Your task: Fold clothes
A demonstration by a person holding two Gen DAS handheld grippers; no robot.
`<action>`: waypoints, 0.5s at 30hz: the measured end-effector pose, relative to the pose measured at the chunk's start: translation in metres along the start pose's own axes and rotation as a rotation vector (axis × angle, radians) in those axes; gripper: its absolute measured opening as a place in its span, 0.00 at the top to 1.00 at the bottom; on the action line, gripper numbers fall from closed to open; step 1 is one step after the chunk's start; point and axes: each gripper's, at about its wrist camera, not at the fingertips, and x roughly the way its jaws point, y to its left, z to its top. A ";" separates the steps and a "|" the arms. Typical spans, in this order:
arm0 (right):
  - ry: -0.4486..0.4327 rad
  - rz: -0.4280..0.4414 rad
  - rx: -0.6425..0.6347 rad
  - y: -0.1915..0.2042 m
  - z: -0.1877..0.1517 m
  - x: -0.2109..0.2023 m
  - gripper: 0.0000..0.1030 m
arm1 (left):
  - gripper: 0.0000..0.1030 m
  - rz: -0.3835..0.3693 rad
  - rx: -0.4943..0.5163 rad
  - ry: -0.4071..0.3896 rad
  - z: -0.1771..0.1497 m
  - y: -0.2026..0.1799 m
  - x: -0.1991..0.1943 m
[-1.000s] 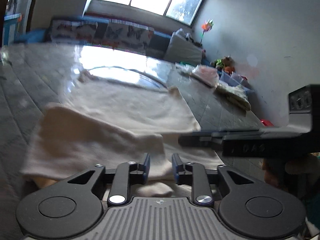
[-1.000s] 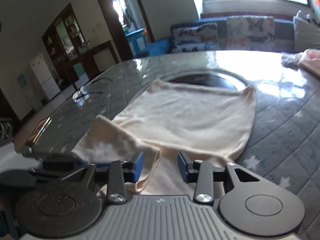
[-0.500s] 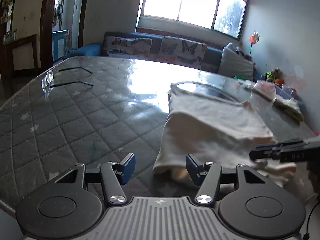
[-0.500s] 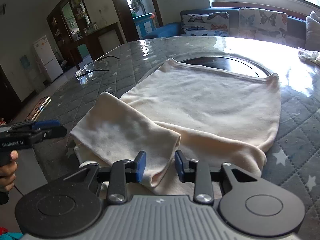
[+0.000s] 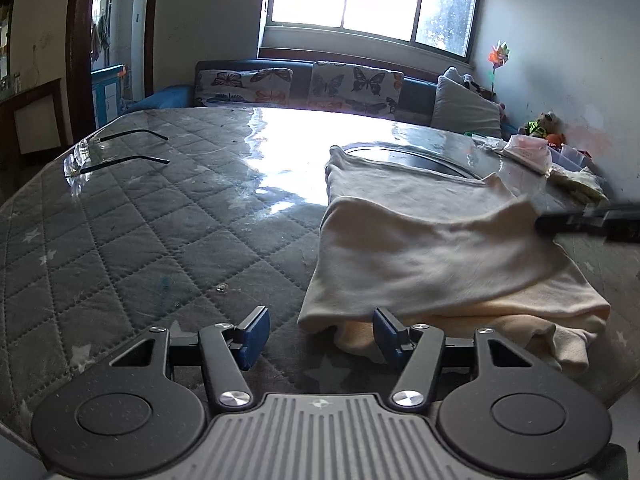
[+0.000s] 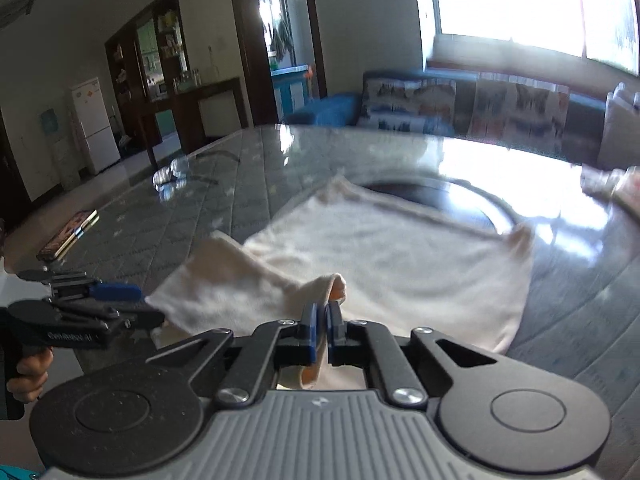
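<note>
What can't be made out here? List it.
- Left wrist view: most of the right tongs is cut off by the frame edge.
- Right wrist view: the cream garment is motion-blurred, so its folds are unclear.
- Right wrist view: the glasses are small and blurred.

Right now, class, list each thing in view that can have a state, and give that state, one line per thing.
Cream knit garment: partly folded, on the table, one edge lifted.
Left hand-held gripper: open, holding nothing.
Right hand-held gripper: shut on the garment's edge.
Clear-lensed eyeglasses: temples unfolded, lying on the quilted grey table cover.
</note>
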 end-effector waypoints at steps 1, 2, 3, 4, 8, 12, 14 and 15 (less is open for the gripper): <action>-0.017 -0.009 -0.013 0.001 0.003 -0.005 0.96 | 0.41 0.005 0.007 -0.001 0.000 -0.001 0.001; -0.035 -0.017 -0.027 0.002 0.006 -0.010 0.96 | 0.41 0.011 0.015 -0.004 0.000 -0.003 0.001; -0.051 -0.023 -0.040 0.003 0.010 -0.016 0.96 | 0.41 0.018 0.020 -0.007 -0.001 -0.004 0.002; -0.062 -0.025 -0.049 0.003 0.013 -0.021 0.96 | 0.42 0.022 0.022 -0.011 0.000 -0.005 0.002; -0.086 -0.047 -0.072 0.002 0.020 -0.032 0.96 | 0.50 0.034 0.036 -0.024 0.001 -0.008 0.003; -0.101 -0.077 -0.069 -0.003 0.020 -0.040 0.96 | 0.74 0.045 0.056 -0.029 0.000 -0.007 0.001; -0.099 -0.087 -0.046 -0.007 0.017 -0.043 0.96 | 0.83 0.043 0.060 -0.037 -0.001 -0.006 -0.002; -0.088 -0.087 -0.033 -0.011 0.013 -0.044 0.96 | 0.85 0.043 0.065 -0.043 -0.001 -0.007 -0.003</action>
